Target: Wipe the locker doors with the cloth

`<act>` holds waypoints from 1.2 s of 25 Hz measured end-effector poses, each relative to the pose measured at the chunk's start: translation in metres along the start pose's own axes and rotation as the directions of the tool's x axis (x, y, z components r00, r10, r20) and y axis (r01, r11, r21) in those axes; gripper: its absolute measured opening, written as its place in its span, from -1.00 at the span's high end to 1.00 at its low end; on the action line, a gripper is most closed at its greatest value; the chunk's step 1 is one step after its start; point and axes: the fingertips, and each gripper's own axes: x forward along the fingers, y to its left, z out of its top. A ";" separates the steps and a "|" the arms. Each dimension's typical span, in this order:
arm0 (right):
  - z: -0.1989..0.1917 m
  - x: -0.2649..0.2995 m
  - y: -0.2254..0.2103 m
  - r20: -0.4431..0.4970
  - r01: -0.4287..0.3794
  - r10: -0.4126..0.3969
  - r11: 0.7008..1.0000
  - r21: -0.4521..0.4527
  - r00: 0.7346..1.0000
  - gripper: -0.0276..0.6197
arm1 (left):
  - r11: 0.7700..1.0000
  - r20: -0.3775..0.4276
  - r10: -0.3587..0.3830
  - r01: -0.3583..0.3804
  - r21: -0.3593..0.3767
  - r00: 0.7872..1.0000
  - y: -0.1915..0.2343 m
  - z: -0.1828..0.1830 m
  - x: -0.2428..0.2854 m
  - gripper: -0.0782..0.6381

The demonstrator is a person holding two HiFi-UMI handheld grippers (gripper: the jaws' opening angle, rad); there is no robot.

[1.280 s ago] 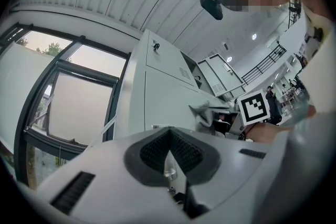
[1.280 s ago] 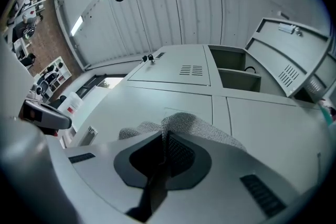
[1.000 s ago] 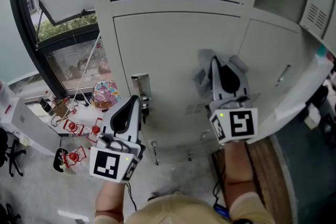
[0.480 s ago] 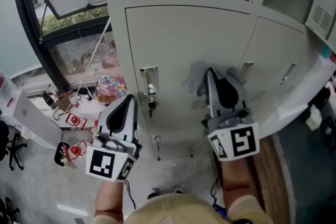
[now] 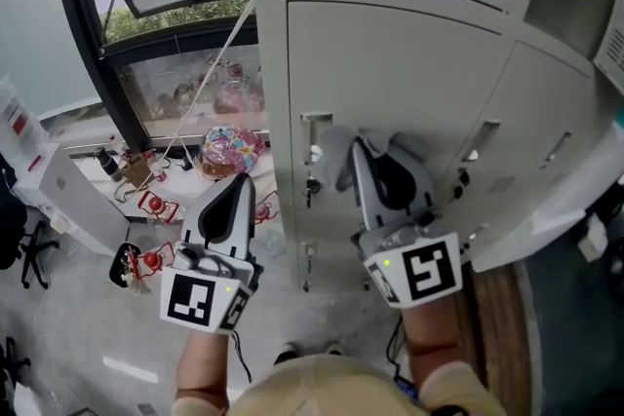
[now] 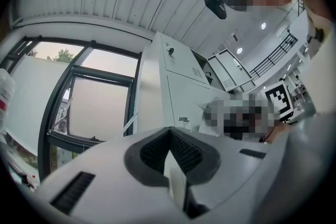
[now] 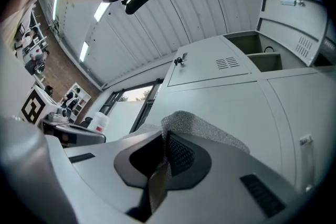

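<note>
Cloth (image 5: 337,157) first: it's a grey knit rag, bunched up and pinched tight in the right claw (image 5: 361,151). The wad sticks out past the tips on both sides. From the right gripper view the mesh of it (image 7: 209,131) folds over the top jaw, so the grip looks solid.

From where I'm standing it looks pressed against the lower part of the middle locker door (image 5: 390,63), just right of the latch plate (image 5: 315,126).

The left claw (image 5: 237,187) is pressed together on nothing. It hangs off to the side, over the floor (image 5: 88,326) near the window (image 5: 175,83), well apart from the lockers.

My two cents on doing this wipe well:
- Keep the wad between the hard tips and the paint, so only fabric rubs the panel.
- Tilt the claw so more cloth lies flat, since right now it looks like a lump.
- Go in long overlapping passes across the door.
- Ease off near the latch plate and the key (image 5: 309,186) hanging below it. I'd guess loose knit would snag there easily.

The neighbouring door (image 5: 531,112) on the right doesn't seem to have the cloth on it yet.
</note>
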 end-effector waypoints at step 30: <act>-0.042 0.017 -0.023 -0.084 0.070 -0.078 0.993 -0.100 0.993 0.90 | 0.998 -0.013 -0.054 0.054 -0.038 0.998 -0.005 -0.012 0.022 0.79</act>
